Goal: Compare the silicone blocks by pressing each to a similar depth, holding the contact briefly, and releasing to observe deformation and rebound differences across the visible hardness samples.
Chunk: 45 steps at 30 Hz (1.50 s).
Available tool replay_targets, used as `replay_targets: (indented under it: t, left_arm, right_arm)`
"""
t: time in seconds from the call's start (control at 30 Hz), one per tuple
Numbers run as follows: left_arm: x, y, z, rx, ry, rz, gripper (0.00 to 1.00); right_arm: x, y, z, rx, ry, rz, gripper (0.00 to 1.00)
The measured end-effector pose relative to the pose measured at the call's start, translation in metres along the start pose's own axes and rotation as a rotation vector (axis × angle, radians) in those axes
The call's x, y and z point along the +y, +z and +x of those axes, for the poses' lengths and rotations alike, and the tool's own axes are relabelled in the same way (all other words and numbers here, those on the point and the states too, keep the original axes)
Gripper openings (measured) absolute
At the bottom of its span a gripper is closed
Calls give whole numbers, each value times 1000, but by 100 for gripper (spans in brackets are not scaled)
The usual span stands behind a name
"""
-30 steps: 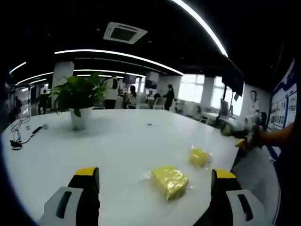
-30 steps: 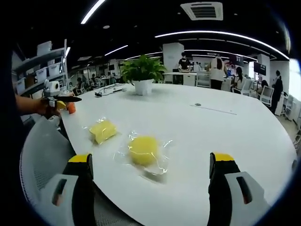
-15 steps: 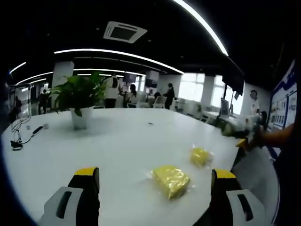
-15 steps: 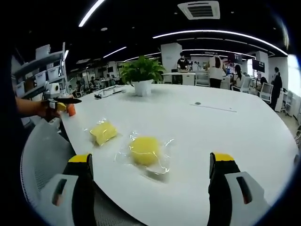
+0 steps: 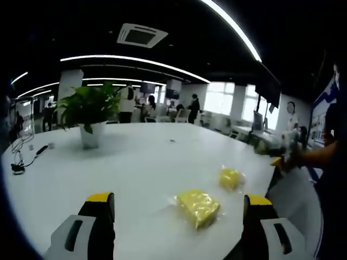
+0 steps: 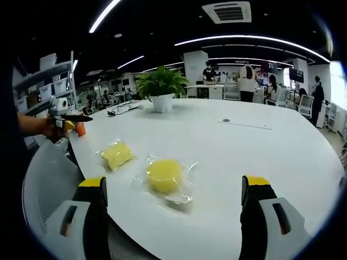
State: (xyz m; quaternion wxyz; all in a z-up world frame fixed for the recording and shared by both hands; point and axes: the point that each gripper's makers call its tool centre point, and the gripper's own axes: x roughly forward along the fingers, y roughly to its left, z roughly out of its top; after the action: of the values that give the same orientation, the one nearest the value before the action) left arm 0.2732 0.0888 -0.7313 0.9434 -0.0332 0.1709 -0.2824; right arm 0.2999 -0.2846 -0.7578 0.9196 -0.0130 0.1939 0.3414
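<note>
Two bagged yellow silicone blocks are laid untouched on the white table; the square block's long axis is turned toward 2 o'clock. Left gripper and right gripper jaws are held apart.

A: Any lettering you can make out?

B: None. The wall board, far right of the potted plant in the left gripper view, carries blue graphics, but the print is too blurred to read.

A: The shelf boxes?

B: Left of the plant; no legible labels.
</note>
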Motion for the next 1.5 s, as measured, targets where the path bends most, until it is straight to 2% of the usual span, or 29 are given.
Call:
replay_targets:
  t: [0.17,0.3,0.4,0.47,0.5,0.57,0.63,0.7,0.73,0.77,0.83,0.87,0.97,1.07,1.13,1.2,1.3,1.33,1.43,1.5]
  left_arm:
    - [0,-4,2,8,-1,-7,100]
    - [0,-1,4,-7,1,-24,100]
    - [-1,-7,4,17,-6,-31,100]
    - [-7,-3,8,29,-24,-17,100]
    - [-21,10,14,-12,-72,-72,100]
    - [-43,26,30,-33,-134,-109,100]
    - [-53,35,47,-32,-131,-105,100]
    - [-79,45,71,-50,-214,-136,100]
    - [-86,46,81,-45,-226,-165,100]
    - [-91,39,96,3,-228,-215,100]
    - [-103,23,116,94,-253,-244,100]
    - [-107,18,125,109,-253,-254,100]
    - [-134,14,148,114,-320,-344,100]
    - [-143,5,166,134,-314,-325,100]
    - [-140,-8,179,188,-279,-399,100]
    - [-139,-16,192,200,-273,-461,100]
    - [-128,-36,208,265,-226,-636,99]
    - [-127,-34,212,248,-231,-658,97]
    - [-121,-40,223,252,-215,-690,91]
    - [-118,-34,226,237,-207,-693,83]
  right_arm:
    - [-1,-7,5,20,2,22,96]
    - [0,0,5,-4,2,20,96]
    - [1,-3,7,8,8,28,96]
    - [2,-3,8,13,12,21,96]
    - [2,-3,8,17,14,20,96]
    - [2,-2,8,15,16,17,96]
    - [2,-1,7,14,15,20,96]
    - [3,-2,7,18,14,24,96]
    - [3,0,6,14,15,22,96]
    - [3,1,5,10,15,20,96]
    - [5,4,3,-1,18,11,96]
    - [7,4,0,-5,19,7,96]
    - [9,0,-6,-7,20,13,96]
    - [10,-6,-12,-3,20,31,96]
    - [11,-9,-14,4,19,32,96]
    - [12,-10,-16,-1,19,38,96]
    - [11,-6,-18,-22,5,36,96]
    - [11,-6,-18,-23,6,42,96]
    - [10,-7,-16,-12,5,36,96]
    - [12,-2,-16,-17,10,31,96]
